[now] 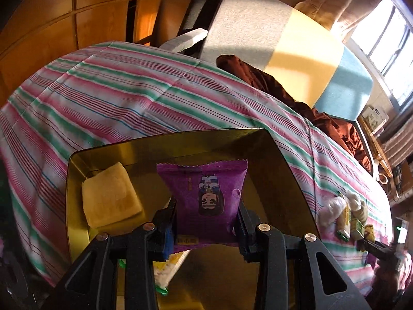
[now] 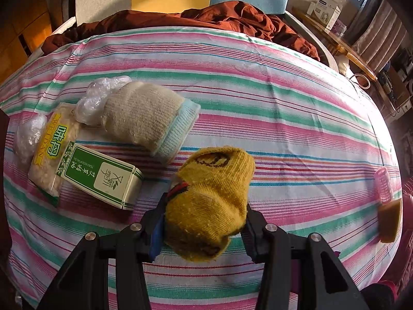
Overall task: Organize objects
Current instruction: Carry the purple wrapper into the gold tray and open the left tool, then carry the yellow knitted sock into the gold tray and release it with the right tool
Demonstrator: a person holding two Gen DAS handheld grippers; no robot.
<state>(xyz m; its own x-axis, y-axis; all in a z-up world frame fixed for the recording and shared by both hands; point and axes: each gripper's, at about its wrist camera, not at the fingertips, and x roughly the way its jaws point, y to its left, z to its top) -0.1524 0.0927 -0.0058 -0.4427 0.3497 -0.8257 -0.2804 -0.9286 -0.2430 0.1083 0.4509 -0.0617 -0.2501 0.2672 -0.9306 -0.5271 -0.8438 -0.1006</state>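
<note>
A striped cloth (image 2: 258,98) is covering the surface where loose things are waiting to be sorted. On it, a gold tray (image 1: 284,180) is serving as the collecting place and is already holding a yellow sponge (image 1: 111,196). The left gripper (image 1: 207,222) is pinching a purple packet (image 1: 206,193) by its sides, holding it above the tray, probably to drop it in. The right gripper (image 2: 204,222) is squeezing a yellow sock (image 2: 211,196) just over the cloth. Beside it are lying a green box (image 2: 103,180), a beige sock (image 2: 147,118) and a snack bag (image 2: 51,152).
</note>
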